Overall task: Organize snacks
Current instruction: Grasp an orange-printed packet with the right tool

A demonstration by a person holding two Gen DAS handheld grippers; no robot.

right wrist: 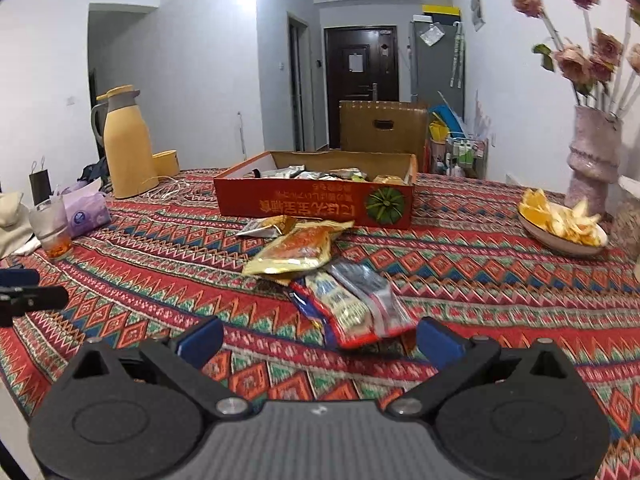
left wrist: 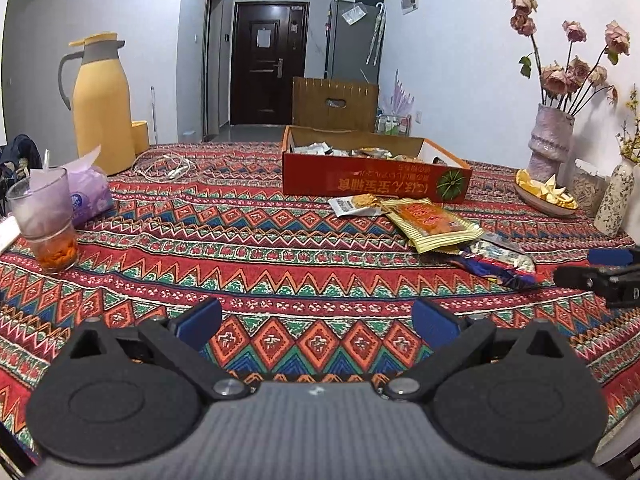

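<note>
Two grippers, both w/ jaws spread wide & holding nothing. Left gripper (left wrist: 316, 322) hovers over bare patterned tablecloth (left wrist: 240, 248), well short of the snacks. Right gripper (right wrist: 318, 338) sits just behind the nearest packets; the red-edged one lies partly between its blue fingertips (right wrist: 434, 340), whether touching I can't tell.

Loose snacks on the cloth, approx. 4 counted: one white-and-orange cracker packet (right wrist: 268, 226) nearest the box, one gold-bordered orange pouch (right wrist: 298, 250) overlapping it, one blue-and-cream bar wrapper (right wrist: 340, 306), one red-and-clear packet (right wrist: 372, 292) beside that. The pile overlaps, so more may hide under it.

One red cardboard box (right wrist: 316, 204), open top, w/ several packets already inside (too jumbled to count), stands just beyond the pile.

Around: one yellow thermos jug (left wrist: 102, 104) far left w/ one yellow cup (left wrist: 140, 136) by it, white cable (left wrist: 164, 166) coiled nearby, one purple tissue pack (left wrist: 90, 194), one glass (left wrist: 46, 220) w/ orange bits at its bottom. Right side: one plate of orange peel (right wrist: 560, 222), one pink vase of dried roses (right wrist: 592, 156). Nothing stands between the pile & the box.
</note>
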